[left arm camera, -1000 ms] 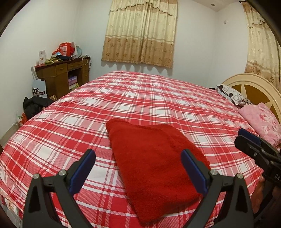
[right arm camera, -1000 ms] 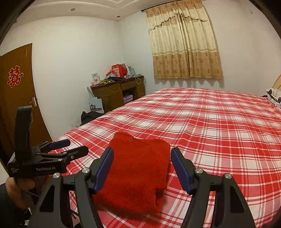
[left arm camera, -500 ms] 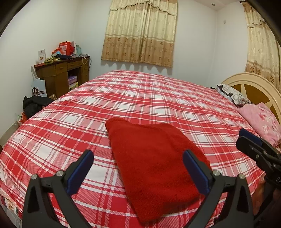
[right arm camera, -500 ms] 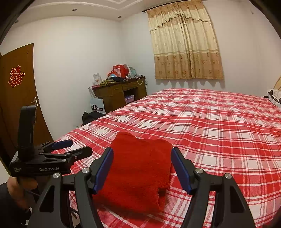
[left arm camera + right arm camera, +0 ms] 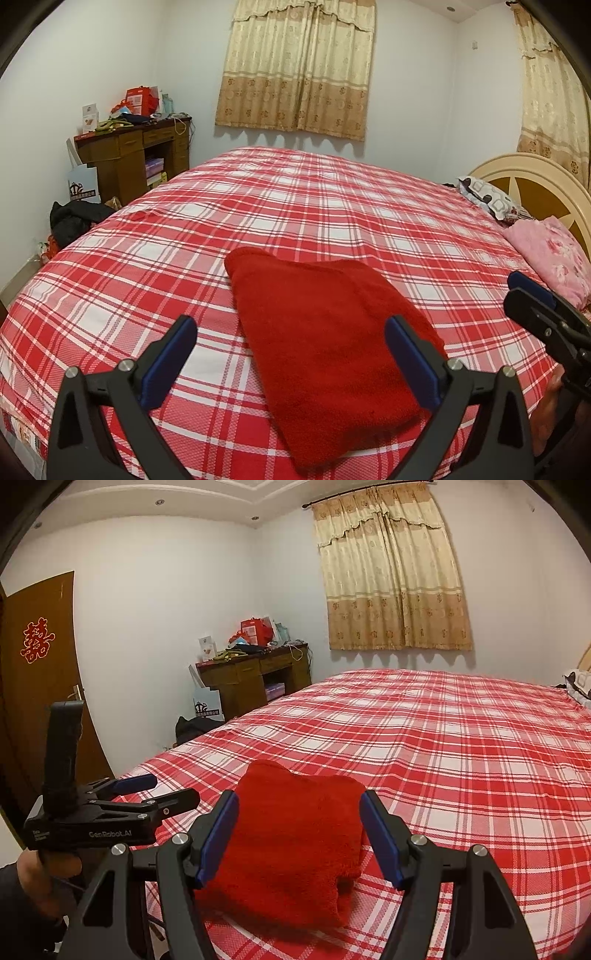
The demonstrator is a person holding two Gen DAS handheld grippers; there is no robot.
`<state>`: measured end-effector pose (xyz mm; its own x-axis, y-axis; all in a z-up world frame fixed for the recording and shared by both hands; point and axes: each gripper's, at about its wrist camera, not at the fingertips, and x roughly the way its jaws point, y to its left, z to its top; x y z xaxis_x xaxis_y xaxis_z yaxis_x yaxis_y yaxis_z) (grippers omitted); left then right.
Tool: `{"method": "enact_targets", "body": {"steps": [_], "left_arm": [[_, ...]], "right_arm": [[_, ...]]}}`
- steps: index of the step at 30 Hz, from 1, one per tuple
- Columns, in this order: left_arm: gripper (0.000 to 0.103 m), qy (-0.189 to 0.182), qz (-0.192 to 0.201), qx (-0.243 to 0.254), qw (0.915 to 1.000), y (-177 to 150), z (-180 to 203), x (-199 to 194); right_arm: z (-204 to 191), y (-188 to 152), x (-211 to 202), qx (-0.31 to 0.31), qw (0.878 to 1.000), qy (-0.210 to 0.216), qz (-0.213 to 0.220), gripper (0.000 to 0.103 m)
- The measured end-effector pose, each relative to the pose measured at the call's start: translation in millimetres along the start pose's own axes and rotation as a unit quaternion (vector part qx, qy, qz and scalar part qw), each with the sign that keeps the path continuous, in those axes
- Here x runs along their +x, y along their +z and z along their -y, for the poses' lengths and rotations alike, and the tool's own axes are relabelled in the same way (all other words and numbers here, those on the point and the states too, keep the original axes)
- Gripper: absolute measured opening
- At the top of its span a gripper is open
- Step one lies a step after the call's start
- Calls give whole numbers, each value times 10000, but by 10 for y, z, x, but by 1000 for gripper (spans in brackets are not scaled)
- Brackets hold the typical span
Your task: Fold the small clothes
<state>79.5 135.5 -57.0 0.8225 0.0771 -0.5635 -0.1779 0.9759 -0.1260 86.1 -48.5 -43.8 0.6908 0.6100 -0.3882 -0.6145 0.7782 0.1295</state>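
Nothing has moved to speak of since a second ago: both tools hang in the same spots and the folded red garment [image 5: 325, 354] lies just as it did on the bed [image 5: 303, 206]. Seen from the left tool [image 5: 291, 350], its two blue-padded fingers [image 5: 168, 360] stand spread wide with nothing between the pads; the garment lies ahead of and below them on the red and white checked cover, its near end reaching back under the right-hand finger and its far corner pointing away toward the middle of the bed. Off to the right of this tool, the other tool's blue-tipped fingers poke into the edge of the view. From the right tool [image 5: 299, 834], the fingers [image 5: 218, 834] are likewise held apart, gripping nothing, and the garment sits straight ahead between their lines, apart from both pads, near the bed's closest edge. To the left of this tool the left tool shows side-on, held by a hand [image 5: 44, 871] at the bottom. Far ahead of both tools a cluttered wooden desk [image 5: 136, 158] stands against the wall beside a beige curtain [image 5: 299, 66], and a pink floral pillow [image 5: 550, 254] lies to the far right by the headboard [image 5: 532, 177].
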Motion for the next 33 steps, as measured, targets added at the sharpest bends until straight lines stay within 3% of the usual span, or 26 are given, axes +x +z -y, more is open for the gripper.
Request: {"method": "enact_targets", "body": {"steps": [7,33], "left_arm": [[103,12,101,38,9999,10,1,-37],[103,339,298,-42,9990,75,-205,-64]], "right_arm": [[-38,9,-45,-79,9999,-17,108,69],[-104,-87,28,-217,9995,150,-157,69]]}}
